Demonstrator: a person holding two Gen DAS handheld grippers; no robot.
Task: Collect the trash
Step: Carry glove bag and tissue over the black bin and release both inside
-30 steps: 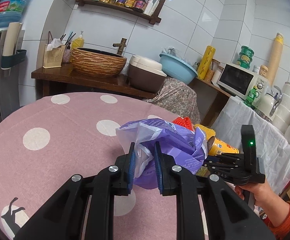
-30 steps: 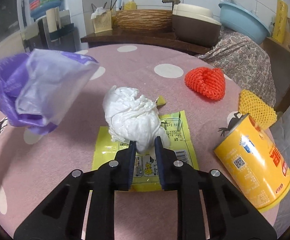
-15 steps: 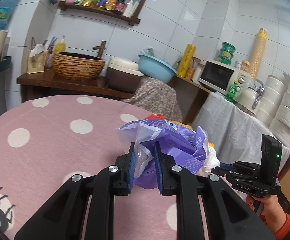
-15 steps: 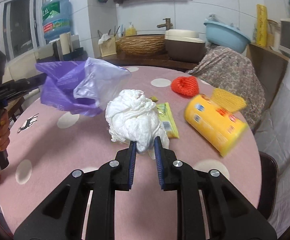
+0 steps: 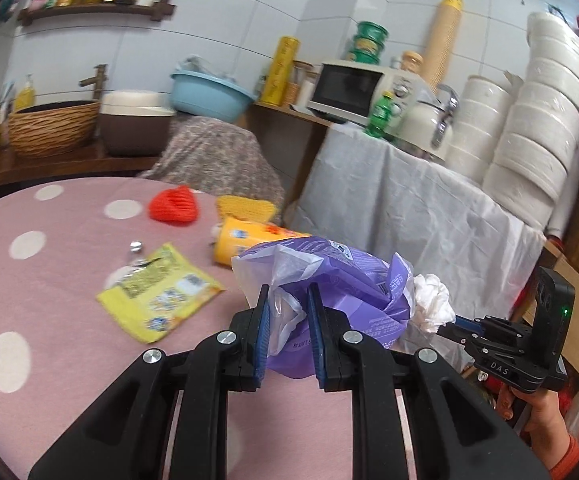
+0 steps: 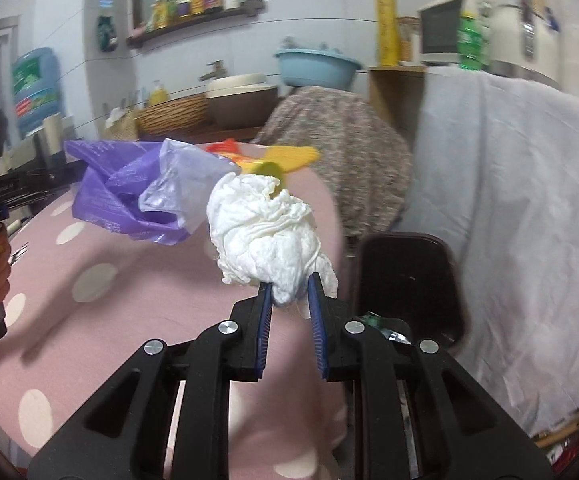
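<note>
The bag [image 5: 341, 280] is thin, crinkly plastic, purple in parts and see-through in others. The white wad [image 6: 267, 236] is soft, crumpled paper, all wrinkles. The table [image 5: 49, 312] wears a matt pink cloth with white dots. The yellow wrapper [image 5: 159, 292] is shiny plastic. The red net [image 5: 174, 205] looks like bumpy foam mesh. The yellow tub [image 5: 245, 240] is smooth and a bit glossy. The gripper arms are hard black plastic with shiny metal screws, and the pads [image 6: 264, 320] are ridged blue rubber. The wall tiles [image 5: 329, 12] are glossy white. The basket [image 5: 51, 128] is rough woven straw. The shelf [image 5: 97, 12] is dark wood.
</note>
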